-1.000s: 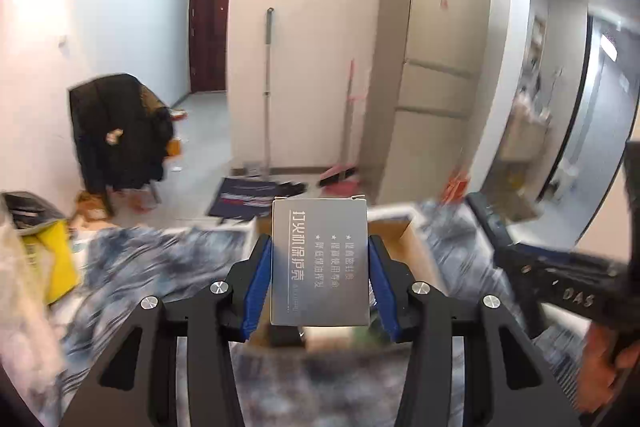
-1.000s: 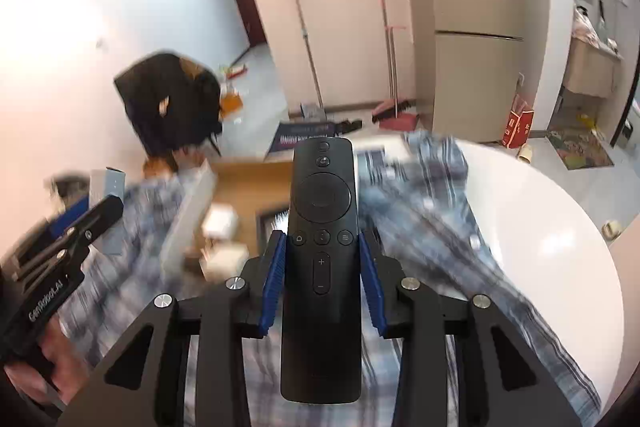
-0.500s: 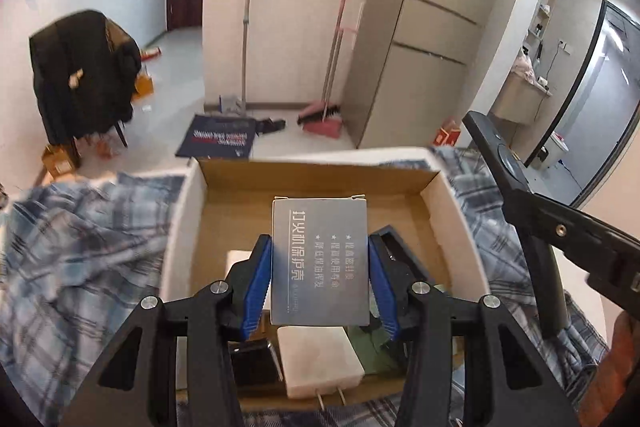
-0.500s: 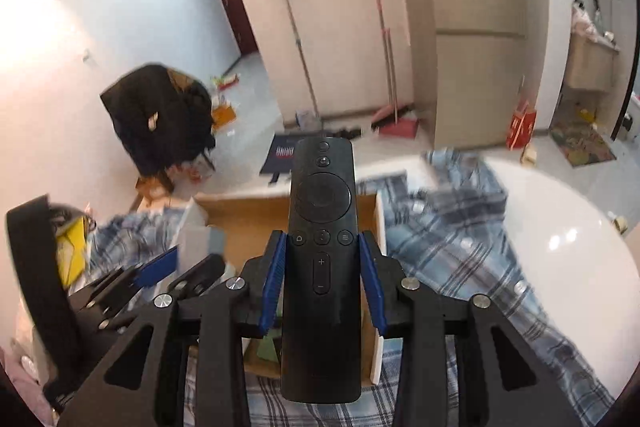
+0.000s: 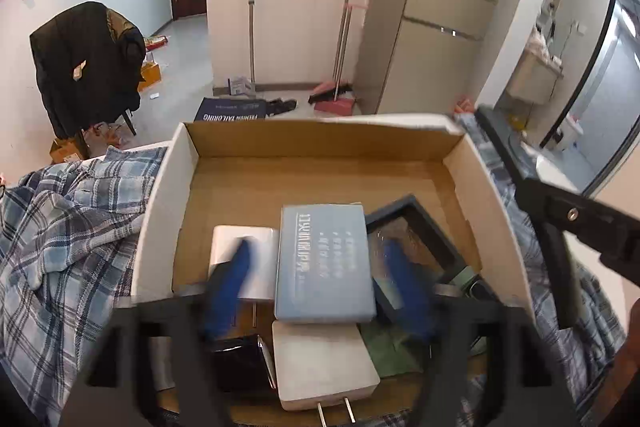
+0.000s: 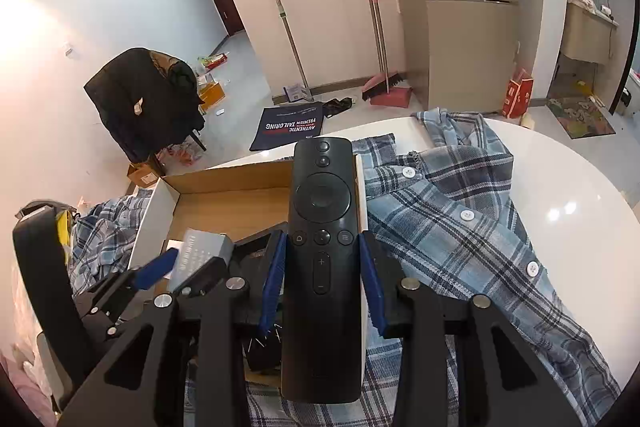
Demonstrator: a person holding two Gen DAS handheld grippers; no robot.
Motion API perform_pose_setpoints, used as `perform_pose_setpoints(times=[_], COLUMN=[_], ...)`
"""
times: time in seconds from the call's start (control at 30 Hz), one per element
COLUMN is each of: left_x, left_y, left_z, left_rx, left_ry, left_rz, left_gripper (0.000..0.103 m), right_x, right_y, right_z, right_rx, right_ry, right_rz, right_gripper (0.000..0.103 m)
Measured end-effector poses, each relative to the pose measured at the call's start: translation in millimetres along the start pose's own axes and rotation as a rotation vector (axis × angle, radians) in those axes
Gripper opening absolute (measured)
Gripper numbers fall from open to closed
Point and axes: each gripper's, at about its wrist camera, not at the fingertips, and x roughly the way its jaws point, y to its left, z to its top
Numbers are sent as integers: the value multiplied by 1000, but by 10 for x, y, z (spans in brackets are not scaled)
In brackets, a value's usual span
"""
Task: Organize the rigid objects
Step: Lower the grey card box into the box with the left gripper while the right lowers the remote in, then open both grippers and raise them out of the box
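With our left gripper [image 5: 318,291] we are letting go of the flat grey rectangular box with white lettering [image 5: 324,263]; its jaws have just been opening and stand clear of it, so it is settling into the shallow brown cardboard box [image 5: 320,179]. Our right gripper [image 6: 322,279] is pinching the slim black remote control [image 6: 322,267] above the box's edge, probably to go in beside it.

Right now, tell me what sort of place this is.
Most likely a lived-in home, an entry or dining area: a tall beige refrigerator, a broom and dustpan leaning on the wall, and a coat-draped chair.
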Motion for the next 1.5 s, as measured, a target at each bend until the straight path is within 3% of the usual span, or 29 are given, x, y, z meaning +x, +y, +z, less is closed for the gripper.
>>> perform_pose_setpoints(times=[0.13, 0.37, 0.47, 0.5, 0.93, 1.03, 1.13, 1.4, 1.5], left_x=[-240, -687, -802, -811, -909, -886, -901, -1224, -1464], left_y=[64, 48, 64, 82, 226, 277, 294, 225, 117], left_z=[23, 5, -30, -31, -31, -32, -31, -27, -41], left_rx=[-3, 49, 37, 24, -44, -64, -73, -59, 18], left_ry=[-103, -353, -429, -433, -455, -443, -447, -530, -543], left_rz=[-14, 68, 84, 76, 46, 27, 31, 62, 84], left_gripper=[85, 86, 99, 103, 103, 103, 103, 103, 103], right_x=[-38, 55, 167, 210, 401, 385, 359, 62, -263], right_y=[-11, 16, 9, -9, 2, 3, -9, -16, 34], right_z=[7, -30, -64, -73, -156, -148, -144, -62, -107], right_rx=[7, 11, 30, 44, 27, 18, 20, 21, -40], right_ry=[-26, -9, 26, 42, 99, 78, 71, -1, -45], right_rz=[17, 101, 141, 150, 140, 127, 123, 95, 57], right_gripper=[35, 35, 35, 35, 36, 37, 51, 51, 51])
